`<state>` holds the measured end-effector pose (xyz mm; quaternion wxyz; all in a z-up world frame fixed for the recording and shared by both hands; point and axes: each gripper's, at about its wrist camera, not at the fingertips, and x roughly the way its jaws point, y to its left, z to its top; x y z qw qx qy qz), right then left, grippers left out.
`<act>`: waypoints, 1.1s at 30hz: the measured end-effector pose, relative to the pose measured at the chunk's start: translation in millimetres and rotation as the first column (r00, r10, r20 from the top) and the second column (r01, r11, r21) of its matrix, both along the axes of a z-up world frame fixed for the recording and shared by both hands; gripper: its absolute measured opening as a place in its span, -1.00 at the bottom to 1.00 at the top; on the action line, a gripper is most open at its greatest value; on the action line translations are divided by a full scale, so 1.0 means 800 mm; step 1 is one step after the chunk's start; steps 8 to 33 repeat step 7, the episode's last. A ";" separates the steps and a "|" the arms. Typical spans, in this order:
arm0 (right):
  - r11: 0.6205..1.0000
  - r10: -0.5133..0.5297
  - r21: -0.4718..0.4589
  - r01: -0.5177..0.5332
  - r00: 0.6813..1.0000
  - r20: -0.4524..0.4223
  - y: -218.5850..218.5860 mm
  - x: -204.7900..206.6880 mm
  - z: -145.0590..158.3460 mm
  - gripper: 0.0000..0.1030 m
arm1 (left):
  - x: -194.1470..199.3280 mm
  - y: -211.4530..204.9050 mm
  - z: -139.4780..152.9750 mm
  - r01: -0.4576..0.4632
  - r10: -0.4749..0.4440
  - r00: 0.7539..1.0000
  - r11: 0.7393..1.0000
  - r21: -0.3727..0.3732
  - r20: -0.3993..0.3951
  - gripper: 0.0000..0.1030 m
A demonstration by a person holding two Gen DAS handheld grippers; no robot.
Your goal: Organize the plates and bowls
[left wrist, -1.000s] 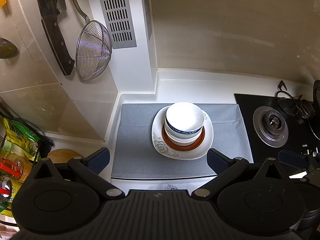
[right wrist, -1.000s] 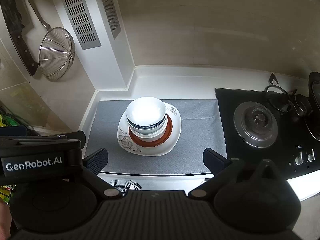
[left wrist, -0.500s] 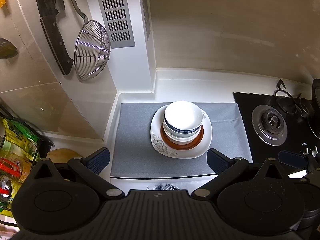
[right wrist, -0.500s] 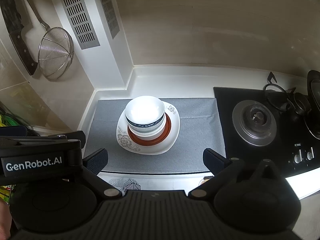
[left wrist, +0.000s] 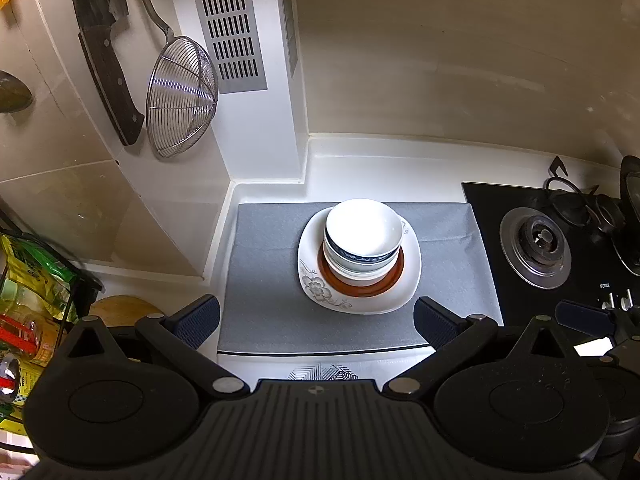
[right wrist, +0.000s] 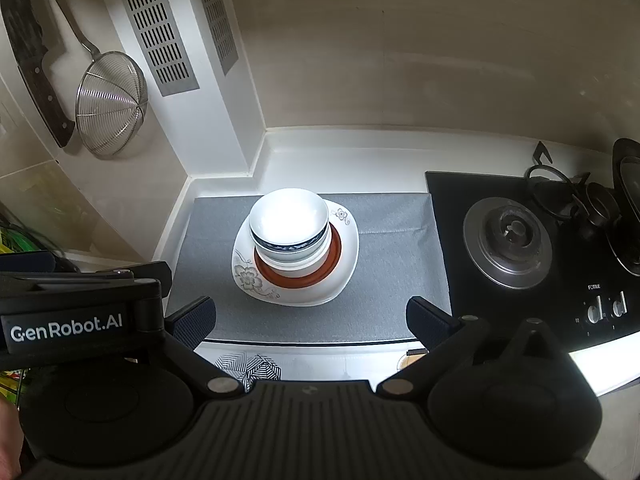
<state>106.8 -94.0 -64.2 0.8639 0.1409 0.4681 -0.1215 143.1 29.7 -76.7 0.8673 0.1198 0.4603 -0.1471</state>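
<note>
A stack stands on the grey mat (left wrist: 272,292) (right wrist: 384,264): a white square plate with a flower print (left wrist: 408,284) (right wrist: 348,256) at the bottom, a red-brown dish (left wrist: 360,286) (right wrist: 300,278) on it, and white bowls with a blue band (left wrist: 362,232) (right wrist: 288,220) nested on top. My left gripper (left wrist: 316,322) hangs open in front of the stack, well short of it, with nothing between its fingers. My right gripper (right wrist: 310,322) is open too and holds nothing, also short of the stack. The left gripper's body (right wrist: 80,312) shows at the left of the right wrist view.
A gas hob (left wrist: 536,248) (right wrist: 508,240) with knobs lies right of the mat. A wire skimmer (left wrist: 180,96) (right wrist: 110,104) and a cleaver (left wrist: 108,52) hang on the left wall. Jars and packets (left wrist: 28,288) fill a rack at far left. A white vented column (left wrist: 248,80) stands behind the mat.
Both grippers have drawn slightly back and up from the stack, which looks a little smaller and farther. The stack itself has not moved.
</note>
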 end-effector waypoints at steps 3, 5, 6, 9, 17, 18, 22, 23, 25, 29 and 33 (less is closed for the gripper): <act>1.000 0.001 -0.004 -0.001 1.000 -0.001 0.001 0.000 0.000 0.98 | 0.002 0.002 -0.001 0.001 -0.001 1.000 1.000 -0.003 -0.001 0.99; 1.000 0.002 -0.008 -0.002 1.000 -0.002 0.004 0.000 -0.001 0.98 | 0.002 0.005 -0.002 -0.001 0.001 1.000 1.000 -0.008 0.000 0.99; 1.000 0.005 -0.012 -0.005 1.000 -0.001 0.005 0.000 -0.001 0.98 | 0.001 0.008 -0.003 -0.002 0.002 1.000 1.000 -0.013 0.003 0.99; 1.000 0.008 -0.017 -0.008 1.000 0.000 0.007 0.001 -0.001 0.98 | 0.001 0.010 -0.004 -0.004 0.004 1.000 1.000 -0.016 0.003 0.99; 1.000 0.008 -0.017 -0.008 1.000 0.000 0.007 0.001 -0.001 0.98 | 0.001 0.010 -0.004 -0.004 0.004 1.000 1.000 -0.016 0.003 0.99; 1.000 0.008 -0.017 -0.008 1.000 0.000 0.007 0.001 -0.001 0.98 | 0.001 0.010 -0.004 -0.004 0.004 1.000 1.000 -0.016 0.003 0.99; 1.000 0.008 -0.017 -0.008 1.000 0.000 0.007 0.001 -0.001 0.98 | 0.001 0.010 -0.004 -0.004 0.004 1.000 1.000 -0.016 0.003 0.99; 1.000 0.008 -0.017 -0.008 1.000 0.000 0.007 0.001 -0.001 0.98 | 0.001 0.010 -0.004 -0.004 0.004 1.000 1.000 -0.016 0.003 0.99; 1.000 0.008 -0.017 -0.008 1.000 0.000 0.007 0.001 -0.001 0.98 | 0.001 0.010 -0.004 -0.004 0.004 1.000 1.000 -0.016 0.003 0.99; 1.000 0.008 -0.017 -0.008 1.000 0.000 0.007 0.001 -0.001 0.98 | 0.001 0.010 -0.004 -0.004 0.004 1.000 1.000 -0.016 0.003 0.99; 1.000 0.008 -0.017 -0.008 1.000 0.000 0.007 0.001 -0.001 0.98 | 0.001 0.010 -0.004 -0.004 0.004 1.000 1.000 -0.016 0.003 0.99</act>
